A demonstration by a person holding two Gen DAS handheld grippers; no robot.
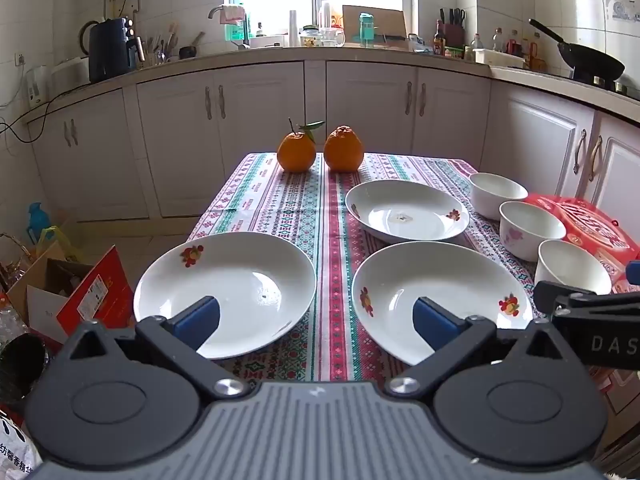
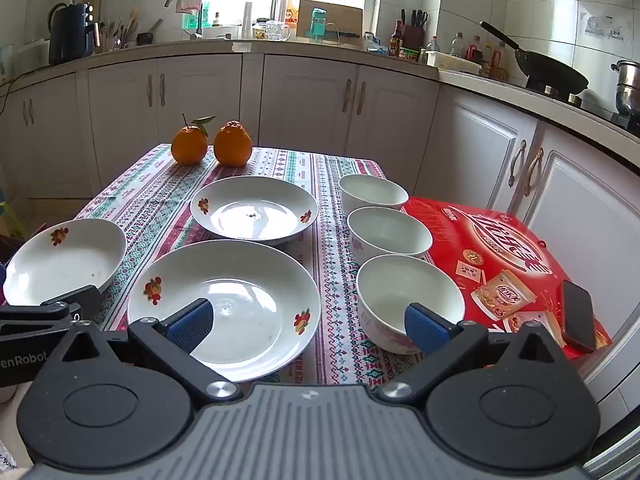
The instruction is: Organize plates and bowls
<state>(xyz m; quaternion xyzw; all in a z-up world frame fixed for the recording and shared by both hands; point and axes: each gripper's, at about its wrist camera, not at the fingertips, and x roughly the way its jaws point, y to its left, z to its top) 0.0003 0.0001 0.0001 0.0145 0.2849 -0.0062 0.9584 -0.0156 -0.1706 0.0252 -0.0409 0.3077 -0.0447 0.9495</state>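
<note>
Three white plates lie flat, hollow side up, on the patterned surface (image 1: 280, 208): the left plate (image 1: 226, 292), the near plate (image 1: 440, 300) and the far plate (image 1: 406, 212) behind it. Three bowls (image 2: 386, 236) stand mouth-up in a row running front to back along the right edge, beside a red box (image 2: 500, 264) (a phone (image 2: 578, 316) lies on it). Two oranges (image 1: 320, 150) sit at the far end, kitchen cabinets (image 1: 256, 116) beyond. The left claw (image 1: 316, 320) and right claw (image 2: 308, 324) hang spread wide, gripping nothing.

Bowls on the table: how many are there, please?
3, in a row along the table's right side beside the red box: far bowl, middle bowl, near bowl. None seems hidden.
</note>
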